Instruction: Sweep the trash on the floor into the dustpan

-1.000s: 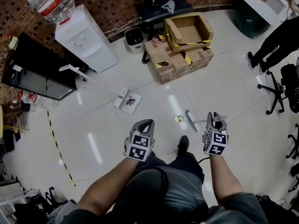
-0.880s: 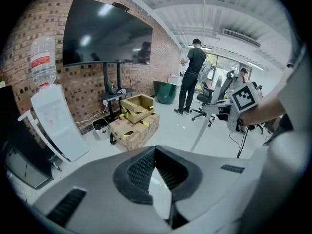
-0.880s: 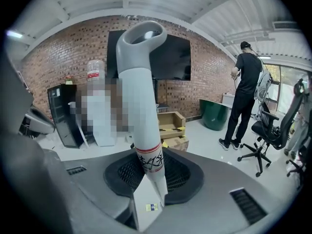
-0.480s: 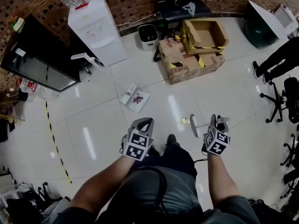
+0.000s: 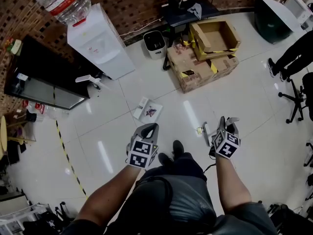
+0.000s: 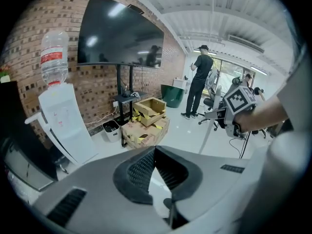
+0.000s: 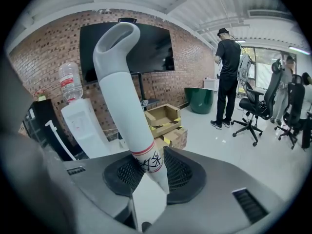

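- On the floor (image 5: 146,77), far of the person's feet: small trash (image 5: 200,129) beside the right gripper (image 5: 225,125); paper packet (image 5: 148,111) left of it.
- Right fingers (image 7: 183,172) pinch a white handle (image 7: 124,91).
- Left gripper (image 5: 148,129): fingers (image 6: 136,172) pressed together, empty.

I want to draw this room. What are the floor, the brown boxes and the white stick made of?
The floor looks like glossy white tile: seams and light reflections show. The boxes look like matte brown cardboard, with folded flaps. The white handle in the right gripper is probably smooth plastic, hollow at its end.
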`<state>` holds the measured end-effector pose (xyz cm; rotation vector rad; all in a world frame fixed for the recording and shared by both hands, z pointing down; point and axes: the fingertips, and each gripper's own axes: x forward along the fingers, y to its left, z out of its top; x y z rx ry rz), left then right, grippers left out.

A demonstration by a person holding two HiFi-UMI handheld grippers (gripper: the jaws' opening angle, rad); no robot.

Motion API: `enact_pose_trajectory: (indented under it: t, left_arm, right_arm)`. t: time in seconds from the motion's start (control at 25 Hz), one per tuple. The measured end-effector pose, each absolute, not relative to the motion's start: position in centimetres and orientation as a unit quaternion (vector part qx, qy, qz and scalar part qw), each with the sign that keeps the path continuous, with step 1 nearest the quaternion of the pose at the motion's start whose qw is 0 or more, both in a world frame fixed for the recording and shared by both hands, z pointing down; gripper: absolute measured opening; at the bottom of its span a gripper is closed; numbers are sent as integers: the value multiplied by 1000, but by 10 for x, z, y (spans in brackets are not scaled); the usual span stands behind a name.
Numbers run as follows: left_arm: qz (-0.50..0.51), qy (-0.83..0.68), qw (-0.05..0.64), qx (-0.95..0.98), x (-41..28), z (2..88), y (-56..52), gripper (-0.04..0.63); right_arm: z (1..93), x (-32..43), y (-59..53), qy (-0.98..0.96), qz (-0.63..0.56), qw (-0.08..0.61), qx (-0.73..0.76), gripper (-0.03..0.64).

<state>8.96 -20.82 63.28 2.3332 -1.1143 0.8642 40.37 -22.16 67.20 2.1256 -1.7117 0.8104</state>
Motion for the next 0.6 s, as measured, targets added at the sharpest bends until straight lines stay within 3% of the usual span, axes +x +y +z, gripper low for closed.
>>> enact_pose_trajectory:
  t: [0.24,0.4,0.6]
  left_arm:
    - [302,-398,184,847,79,613,-252,8]
    - [291,-394,201,849,41,618,-281,8]
    - [302,-327,165,880,-11,625,-308,8]
  right_arm:
    - [668,398,-254,-589,276,159,743,106]
    - [674,369,-266,-570,286,159,753,106]
    - [681,315,-280,-534,288,163,778,106]
